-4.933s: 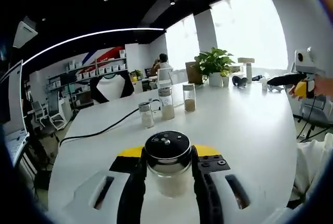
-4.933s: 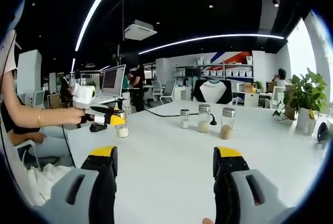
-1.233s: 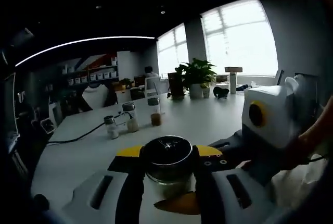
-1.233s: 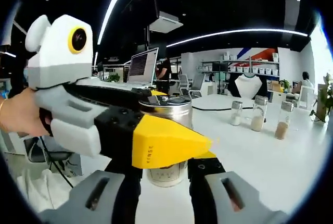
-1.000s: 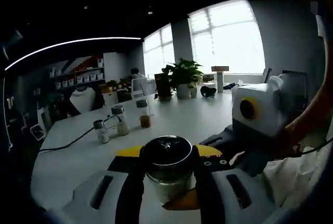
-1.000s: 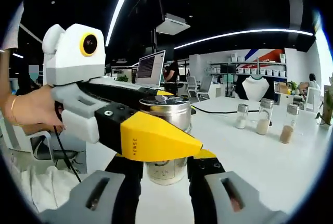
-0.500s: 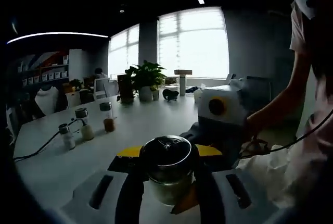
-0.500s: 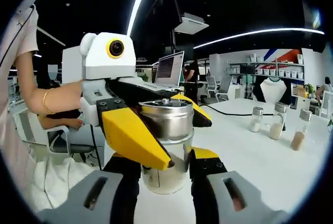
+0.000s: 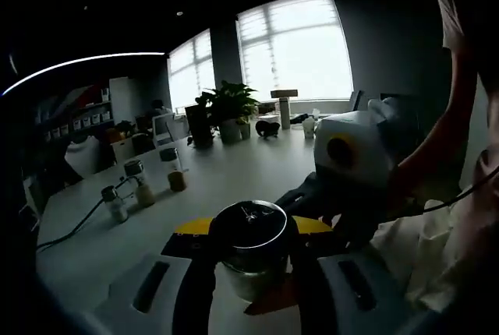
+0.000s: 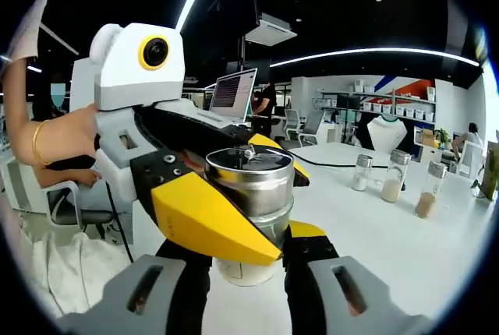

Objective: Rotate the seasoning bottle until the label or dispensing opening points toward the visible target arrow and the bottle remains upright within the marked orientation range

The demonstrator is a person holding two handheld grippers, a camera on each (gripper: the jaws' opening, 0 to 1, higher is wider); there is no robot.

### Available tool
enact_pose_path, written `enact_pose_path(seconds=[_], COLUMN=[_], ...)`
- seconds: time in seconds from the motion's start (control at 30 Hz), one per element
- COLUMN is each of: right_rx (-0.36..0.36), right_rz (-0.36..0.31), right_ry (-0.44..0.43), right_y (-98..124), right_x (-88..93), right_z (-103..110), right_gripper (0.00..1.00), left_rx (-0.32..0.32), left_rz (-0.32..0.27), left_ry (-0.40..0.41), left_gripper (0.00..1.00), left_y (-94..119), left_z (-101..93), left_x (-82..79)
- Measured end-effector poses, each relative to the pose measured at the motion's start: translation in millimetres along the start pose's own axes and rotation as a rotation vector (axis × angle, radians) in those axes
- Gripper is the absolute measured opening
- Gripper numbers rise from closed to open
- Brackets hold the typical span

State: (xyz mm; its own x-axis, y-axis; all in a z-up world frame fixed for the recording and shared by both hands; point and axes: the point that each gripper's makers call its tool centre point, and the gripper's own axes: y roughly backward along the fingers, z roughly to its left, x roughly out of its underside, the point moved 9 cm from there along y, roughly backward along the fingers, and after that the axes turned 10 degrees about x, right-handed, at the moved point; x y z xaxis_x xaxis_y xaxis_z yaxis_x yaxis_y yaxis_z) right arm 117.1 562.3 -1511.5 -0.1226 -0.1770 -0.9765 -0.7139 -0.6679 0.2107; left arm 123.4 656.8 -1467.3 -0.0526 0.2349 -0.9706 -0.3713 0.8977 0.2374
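Note:
The seasoning bottle [image 9: 251, 235] has a steel shaker lid and a glass body with pale powder, and it stands upright. My left gripper [image 9: 251, 227] is shut on it just under the lid, a yellow-tipped jaw on each side. In the right gripper view the bottle [image 10: 251, 175] fills the middle. The left gripper [image 10: 273, 210] reaches in from the left and clamps its lid end. My right gripper [image 10: 249, 263] is shut on the glass lower down. One of its yellow fingertips [image 9: 269, 310] shows under the bottle in the left gripper view. I see no arrow mark.
A long white table [image 10: 390, 249] carries three small spice jars [image 10: 394, 175], also seen as jars [image 9: 138, 185] in the left gripper view. A black cable [image 9: 70, 230], a potted plant [image 9: 222, 109] and a laptop [image 10: 232, 95] lie further off. A person's hand [image 10: 66, 142] holds the left gripper.
Since 4.9 s ago my right gripper has come across to the bottle in the left gripper and shut on its glass. Over the last second both hands turned together; both grips hold.

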Motion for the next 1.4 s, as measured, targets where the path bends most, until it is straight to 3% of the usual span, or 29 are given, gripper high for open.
enact_pose_path(seconds=[0.1,0.23,0.3,0.37,0.57,0.67,0.83,0.93,1.13,1.27,1.4], right_rx=[0.082,0.139,0.162,0.162,0.132,0.097,0.014,-0.010,-0.054,-0.036,0.047], right_rz=[-0.009,-0.014,-0.016,-0.013,-0.027,-0.040,-0.072,-0.074,-0.062,-0.059,-0.064], right_ry=[-0.004,-0.010,-0.019,-0.027,-0.022,-0.019,0.012,0.017,0.009,0.008,-0.013], right_y=[-2,-7,-8,-9,-6,-5,3,6,9,11,10], right_x=[-2.2,-2.7,-2.8,-2.4,-2.1,-3.8,-8.3,-9.7,-8.2,-8.0,-7.0], right_z=[0,3,4,3,1,-1,-4,-5,-4,-2,-1], right_gripper=[0.32,0.32,0.32,0.32,0.33,0.33,0.32,0.33,0.33,0.33,0.32], left_rx=[-0.099,-0.256,-0.313,-0.324,-0.264,-0.226,-0.105,-0.026,0.049,0.055,0.008], left_rz=[-0.019,-0.010,-0.019,-0.016,-0.041,-0.037,-0.040,-0.068,-0.067,-0.070,-0.048], left_ry=[0.021,0.010,0.007,0.016,0.067,0.055,0.016,0.049,0.053,0.055,0.021], left_gripper=[0.38,0.38,0.38,0.38,0.37,0.37,0.37,0.37,0.37,0.38,0.38], left_y=[-2,-5,-7,-8,-3,-1,2,3,3,2,-1], left_z=[-0.9,-6.8,-8.6,-9.4,-2.9,-1.0,-0.3,0.4,-0.8,-2.8,-5.1], left_x=[-1.0,-1.3,-1.0,0.2,-0.5,-2.6,-8.6,-10.1,-9.9,-9.7,-11.0])
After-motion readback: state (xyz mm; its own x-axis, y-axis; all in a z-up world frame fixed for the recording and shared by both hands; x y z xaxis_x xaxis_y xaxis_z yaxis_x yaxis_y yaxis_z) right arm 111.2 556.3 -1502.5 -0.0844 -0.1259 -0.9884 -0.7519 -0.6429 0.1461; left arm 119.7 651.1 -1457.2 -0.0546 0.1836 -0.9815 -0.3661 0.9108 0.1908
